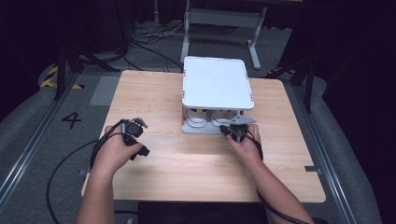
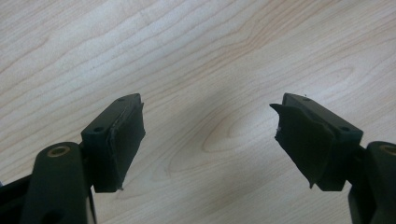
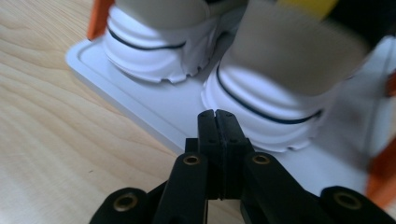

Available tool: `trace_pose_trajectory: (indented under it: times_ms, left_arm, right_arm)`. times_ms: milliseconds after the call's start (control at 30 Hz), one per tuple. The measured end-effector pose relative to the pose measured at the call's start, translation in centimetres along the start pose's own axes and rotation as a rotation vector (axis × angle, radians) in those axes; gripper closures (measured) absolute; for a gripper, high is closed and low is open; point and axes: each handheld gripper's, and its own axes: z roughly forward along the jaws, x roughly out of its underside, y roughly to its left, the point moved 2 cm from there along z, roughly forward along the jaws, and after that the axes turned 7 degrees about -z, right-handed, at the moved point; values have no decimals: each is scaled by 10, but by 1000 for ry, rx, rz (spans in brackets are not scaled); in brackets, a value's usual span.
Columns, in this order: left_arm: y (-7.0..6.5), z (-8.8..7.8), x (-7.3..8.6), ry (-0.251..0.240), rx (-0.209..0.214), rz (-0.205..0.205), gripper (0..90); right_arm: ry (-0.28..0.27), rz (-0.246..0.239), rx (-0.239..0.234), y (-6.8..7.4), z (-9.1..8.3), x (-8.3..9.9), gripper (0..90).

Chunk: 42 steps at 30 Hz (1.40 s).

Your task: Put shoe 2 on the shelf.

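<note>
A pale wooden table (image 1: 187, 172) stood on grey carpet in a dim room, with cables trailing across the floor behind it. Nearest the person, the left gripper (image 1: 133, 127) hovered low over bare wood, its jaws spread wide and holding nothing. A little farther in, the right gripper (image 1: 237, 127) had its jaws pressed together with nothing between them, its tips at the front lip of a white two-tier plastic shoe rack (image 1: 217, 83) with orange corner posts. On the rack's lower shelf sat two white sneakers with thick ridged soles (image 3: 261, 112), side by side, toes towards the person; the upper shelf was bare. Judging by this, the work had hardly begun: neither shoe had been gripped or moved, and the whole pair remained to be handled. Beyond the table stood one grey metal frame (image 1: 223, 23).
</note>
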Motion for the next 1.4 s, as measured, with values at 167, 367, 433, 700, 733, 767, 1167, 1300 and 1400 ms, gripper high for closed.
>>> trace_pose_trajectory:
  times_ms: [167,367,433,700,733,767,1167,1300,1400]
  left_arm:
    - [-2,-2,-6,-25,-3,21,238]
    - [-5,-2,-10,-38,0,27,238]
    - [-6,-1,-11,-36,-1,26,238]
    - [-3,-2,-12,-57,-1,19,234]
    - [-2,-2,-12,-60,1,20,232]
    - [-1,-2,-12,-66,1,22,229]
    - [10,9,-11,-79,16,8,204]
    - [16,15,-11,-98,8,7,193]
    - [20,19,-11,-117,13,0,189]
  right_arm:
    - [-46,-18,3,-2,-37,-12,887]
    - [-115,-7,10,-9,-90,-22,887]
    - [-131,7,18,-13,-105,-20,887]
    - [-107,60,47,-45,-150,-8,855]
    - [-96,67,35,-50,-153,-5,850]
    - [-101,78,15,-56,-157,-2,842]
    - [8,130,75,-104,-162,31,608]
    - [55,161,50,-117,-148,50,314]
    - [126,166,34,-123,-136,66,261]
